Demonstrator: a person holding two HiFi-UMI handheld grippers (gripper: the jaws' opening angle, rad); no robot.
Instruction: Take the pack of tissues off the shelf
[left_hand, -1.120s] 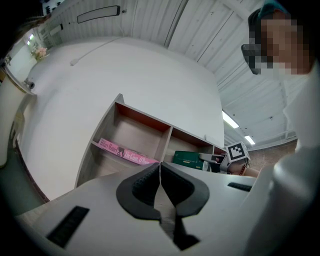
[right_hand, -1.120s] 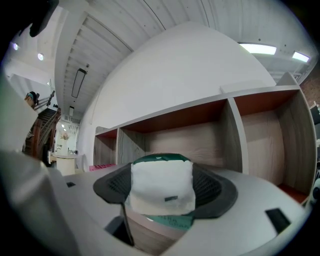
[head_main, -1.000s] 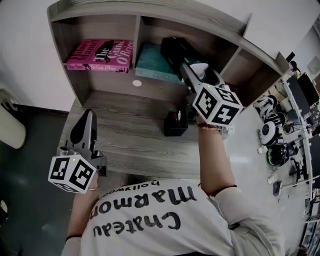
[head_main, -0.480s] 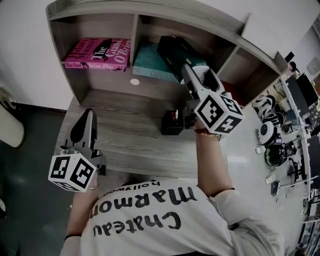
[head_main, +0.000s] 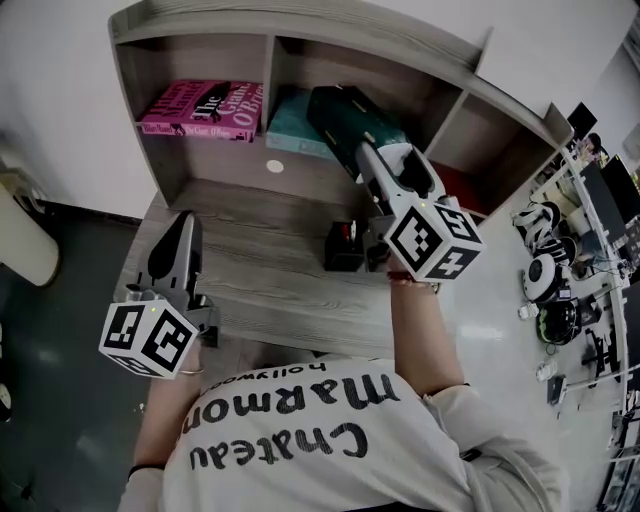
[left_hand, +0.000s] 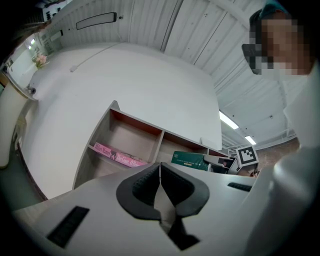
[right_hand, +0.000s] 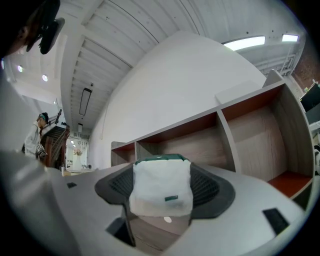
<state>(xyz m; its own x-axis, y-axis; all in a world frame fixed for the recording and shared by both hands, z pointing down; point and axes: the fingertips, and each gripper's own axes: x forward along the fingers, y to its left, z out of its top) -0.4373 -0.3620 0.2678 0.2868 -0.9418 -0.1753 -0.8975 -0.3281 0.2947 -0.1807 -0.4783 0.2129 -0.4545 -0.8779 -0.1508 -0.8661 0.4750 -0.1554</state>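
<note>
My right gripper (right_hand: 162, 196) gripped the pack of tissues (head_main: 343, 108) by its white end, jaws spread wide, at the mouth of the shelf's (head_main: 274, 62) middle bay (dividers close on both sides). My left gripper (left_hand: 160, 176), jaws pressed together and holding nothing, hung over open desk (head_main: 262, 262).

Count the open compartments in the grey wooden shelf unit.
3. The left compartment holds a flat pink book; the middle compartment lies behind the dark green tissue pack; the right compartment shows a reddish floor. No others show.
</note>
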